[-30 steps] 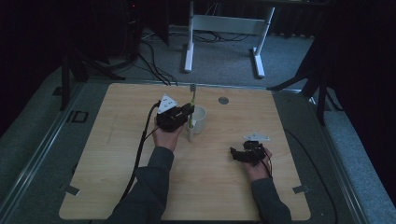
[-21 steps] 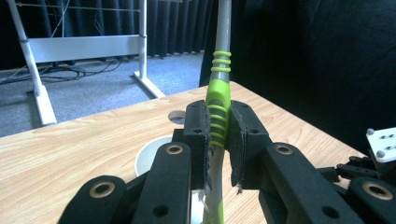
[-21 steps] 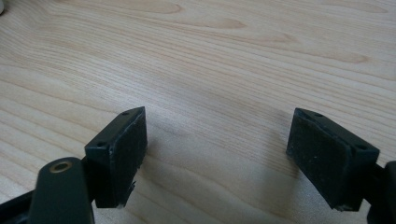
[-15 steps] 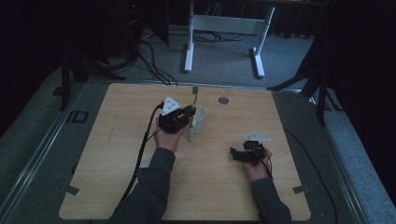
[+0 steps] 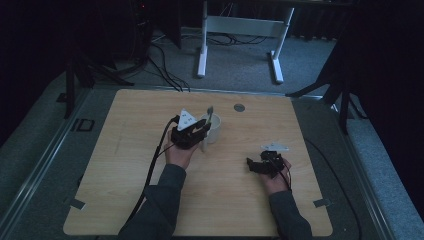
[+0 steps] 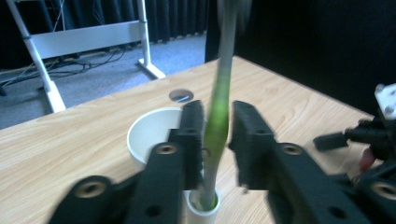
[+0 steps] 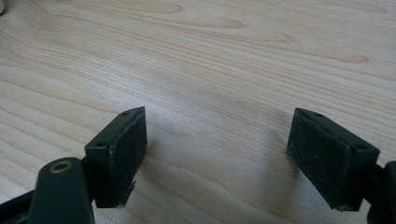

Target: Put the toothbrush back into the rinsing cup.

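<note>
I see my left gripper (image 6: 215, 135) pinching a green stalk (image 6: 218, 116) at frame centre; the stalk stands upright in a small white tube (image 6: 201, 210), just beside a white cup (image 6: 152, 137). My right gripper (image 7: 217, 158) rests low over the wooden table (image 7: 233, 56), jaws spread wide, holding nothing, at the high view's lower right.

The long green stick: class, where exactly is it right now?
The long green stick stands upright between the left gripper jaws, its lower end in a small white tube beside the white round cup.
</note>
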A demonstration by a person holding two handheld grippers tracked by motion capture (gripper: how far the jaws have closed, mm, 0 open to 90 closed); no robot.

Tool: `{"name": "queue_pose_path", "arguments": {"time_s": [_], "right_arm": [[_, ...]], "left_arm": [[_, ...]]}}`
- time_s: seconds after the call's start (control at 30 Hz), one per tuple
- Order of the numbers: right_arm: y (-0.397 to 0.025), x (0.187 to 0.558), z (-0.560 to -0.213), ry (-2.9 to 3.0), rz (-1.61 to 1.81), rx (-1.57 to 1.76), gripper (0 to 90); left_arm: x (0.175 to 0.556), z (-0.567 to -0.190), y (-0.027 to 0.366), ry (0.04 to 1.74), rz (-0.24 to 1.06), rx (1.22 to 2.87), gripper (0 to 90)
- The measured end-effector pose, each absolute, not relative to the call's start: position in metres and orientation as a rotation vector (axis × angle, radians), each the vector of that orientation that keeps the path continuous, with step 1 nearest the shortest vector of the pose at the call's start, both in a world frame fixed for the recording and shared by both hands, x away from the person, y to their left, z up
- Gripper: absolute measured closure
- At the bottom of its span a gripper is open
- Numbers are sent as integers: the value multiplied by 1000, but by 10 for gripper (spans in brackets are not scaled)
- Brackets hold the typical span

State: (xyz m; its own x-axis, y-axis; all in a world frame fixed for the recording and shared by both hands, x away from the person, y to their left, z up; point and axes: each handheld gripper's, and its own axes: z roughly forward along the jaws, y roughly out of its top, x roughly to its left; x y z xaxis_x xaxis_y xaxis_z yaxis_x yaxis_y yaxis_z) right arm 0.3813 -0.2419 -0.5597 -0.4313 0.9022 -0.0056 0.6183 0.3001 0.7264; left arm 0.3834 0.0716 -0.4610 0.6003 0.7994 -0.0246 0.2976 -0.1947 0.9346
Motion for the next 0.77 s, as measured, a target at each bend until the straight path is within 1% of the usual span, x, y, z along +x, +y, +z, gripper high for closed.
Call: {"name": "queue_pose_path", "arguments": {"time_s": [0.07, 0.1, 0.17, 0.2, 0.3, 0.47, 0.77], "right_arm": [[-242, 381, -560, 2159, 925, 1357, 198], [-242, 381, -560, 2159, 925, 1357, 198], [-242, 381, -560, 2159, 925, 1357, 198], [-242, 381, -560, 2159, 925, 1357, 198], [-242, 381, -560, 2158, 926, 1357, 198], [-242, 381, -560, 2158, 926, 1358, 198], [-242, 381, -560, 2158, 926, 1357, 198]], "left_arm": [[381, -463, 73, 927, 598, 1763, 523], [379, -464, 73, 939, 623, 1769, 469], [377, -465, 73, 953, 643, 1777, 384], [377, -465, 74, 954, 641, 1784, 362], [375, -466, 77, 956, 628, 1779, 331], [370, -470, 86, 970, 585, 1758, 318], [349, -481, 103, 980, 570, 1754, 315]]}}
